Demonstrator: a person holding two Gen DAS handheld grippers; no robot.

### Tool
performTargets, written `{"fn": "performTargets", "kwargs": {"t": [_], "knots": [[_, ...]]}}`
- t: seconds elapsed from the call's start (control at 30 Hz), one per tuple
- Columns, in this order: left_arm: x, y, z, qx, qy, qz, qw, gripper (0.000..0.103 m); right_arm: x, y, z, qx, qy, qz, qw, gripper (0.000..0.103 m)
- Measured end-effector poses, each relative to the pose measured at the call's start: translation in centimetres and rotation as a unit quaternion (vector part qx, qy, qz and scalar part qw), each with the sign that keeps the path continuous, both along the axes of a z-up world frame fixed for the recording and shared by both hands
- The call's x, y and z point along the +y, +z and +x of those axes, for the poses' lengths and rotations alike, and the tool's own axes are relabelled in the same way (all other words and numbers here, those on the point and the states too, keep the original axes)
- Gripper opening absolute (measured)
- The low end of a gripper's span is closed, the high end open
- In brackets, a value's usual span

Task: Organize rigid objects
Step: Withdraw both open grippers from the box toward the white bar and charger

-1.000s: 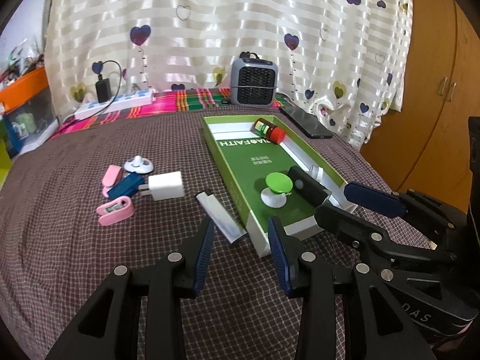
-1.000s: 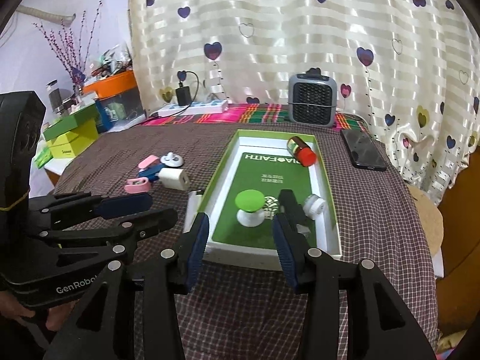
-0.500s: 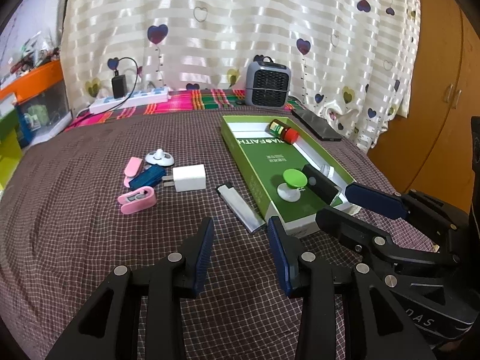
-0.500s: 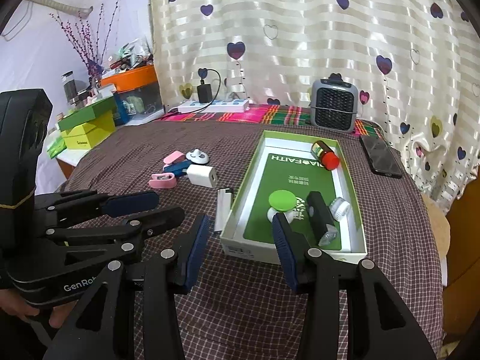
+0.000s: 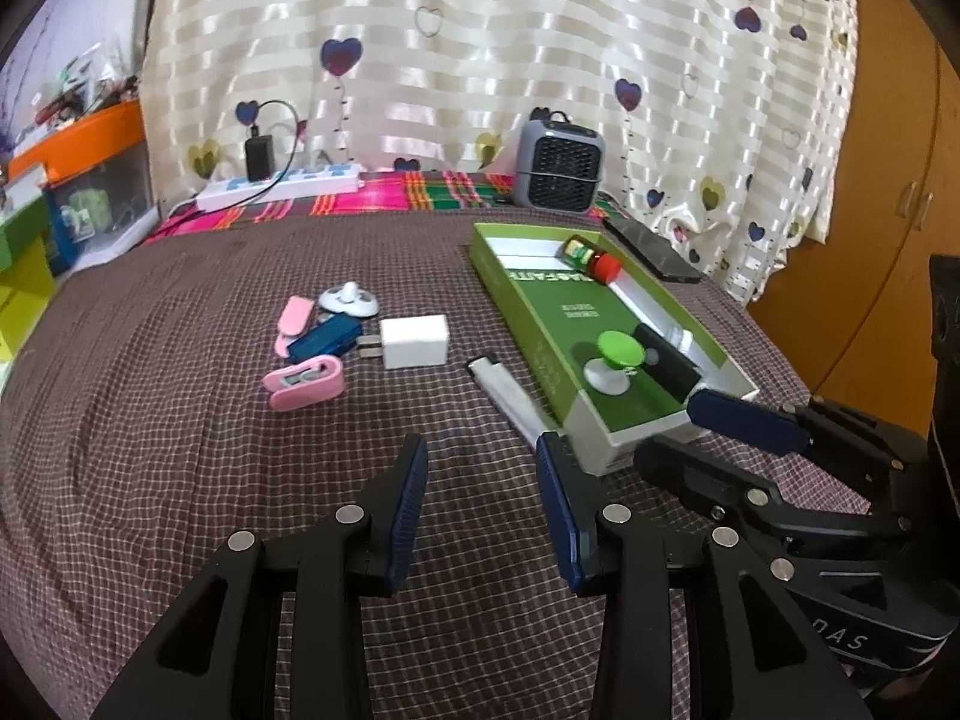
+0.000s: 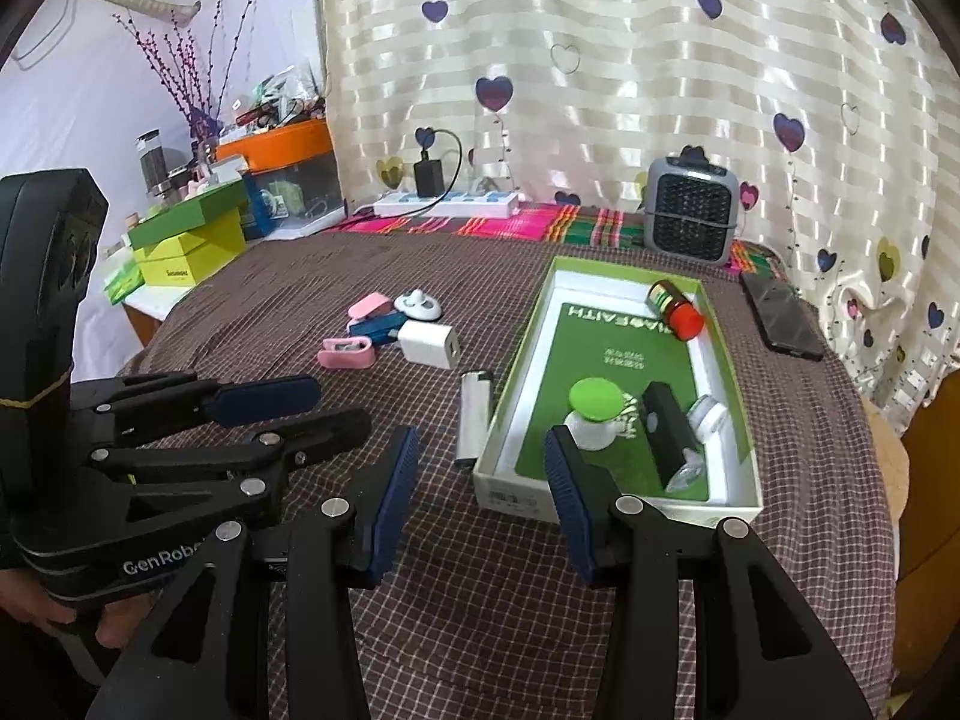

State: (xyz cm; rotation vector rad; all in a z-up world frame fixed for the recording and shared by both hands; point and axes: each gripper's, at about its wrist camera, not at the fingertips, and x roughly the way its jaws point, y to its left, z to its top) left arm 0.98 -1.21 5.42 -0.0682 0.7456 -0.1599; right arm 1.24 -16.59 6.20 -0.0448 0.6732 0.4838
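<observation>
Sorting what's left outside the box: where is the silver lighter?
The silver lighter lies on the checked cloth against the green box's left wall, just right of the white charger.

left tongs (image 5: 482,498) – jaws apart, empty | right tongs (image 6: 477,495) – jaws apart, empty

You're working in soft, even light that filters through the cream satin curtain with purple hearts (image 5: 510,60), whose folds carry glossy sheen. Shadows on the brown checked tablecloth (image 6: 420,276) stay faint. Both fisheye views bend hard at dark, vignetted corners; far objects look slightly soft.
</observation>
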Motion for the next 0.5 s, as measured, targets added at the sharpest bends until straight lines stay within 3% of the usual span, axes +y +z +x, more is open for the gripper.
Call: {"fn": "performTargets", "kwargs": {"t": [0.23,0.5], "knots": [[1.9,-0.8,0.6,0.011,0.024,-0.006,0.9996,0.036,1.0,-1.4,0.6,0.035,0.032,0.028,0.999,0.045],[3.1,-1.5,1.3,0.019,0.034,-0.011,0.9992,0.036,3.4,-3.2,1.6,0.060,0.071,0.027,0.995,0.045]]}}
